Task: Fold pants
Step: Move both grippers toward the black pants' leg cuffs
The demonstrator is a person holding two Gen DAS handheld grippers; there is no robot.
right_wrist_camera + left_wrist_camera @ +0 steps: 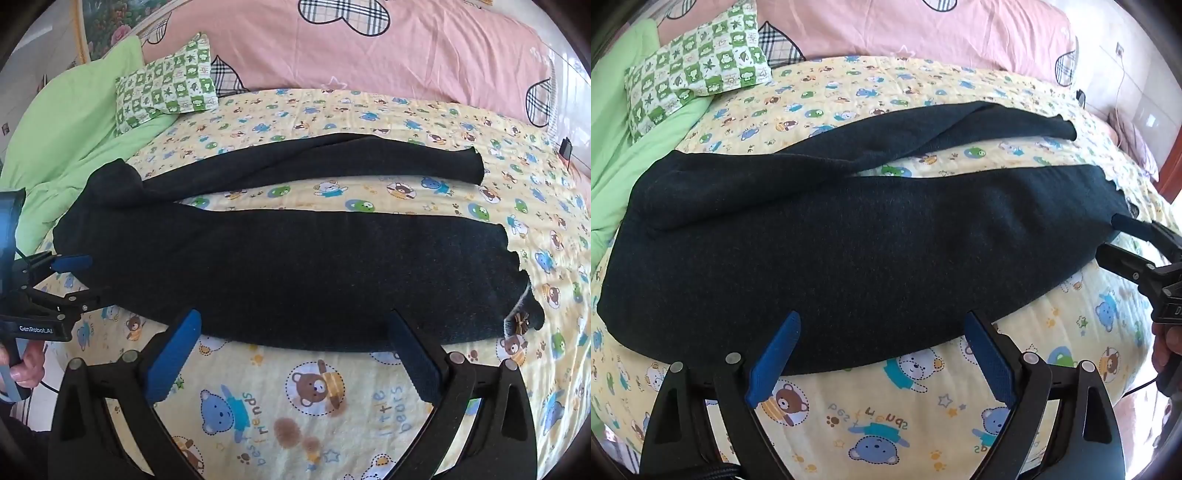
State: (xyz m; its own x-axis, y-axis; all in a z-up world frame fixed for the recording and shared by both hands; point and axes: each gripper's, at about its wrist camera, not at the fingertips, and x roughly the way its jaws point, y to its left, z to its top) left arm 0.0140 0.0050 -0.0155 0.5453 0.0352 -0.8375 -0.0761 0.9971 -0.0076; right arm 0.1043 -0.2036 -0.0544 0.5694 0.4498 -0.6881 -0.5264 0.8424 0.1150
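near side: bare strip of yellow bear-print sheet (pixel 314 398) along the pants (pixel 295 273), open to both tools | between legs: narrow sheet gap, widening toward the cuffs | far left: green checked pillow (pixel 166 85) and green quilt (pixel 74 122) crowd the waist end | back: pink duvet (pixel 369 55) walls off the far edge

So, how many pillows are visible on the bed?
1: a green checked pillow at the far left, on the green blanket. Others may be hidden beyond the frame.

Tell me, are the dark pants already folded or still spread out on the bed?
Spread out, not folded. The dark pants lie flat on the bear-print sheet, and a strip of sheet shows between the two separate legs.
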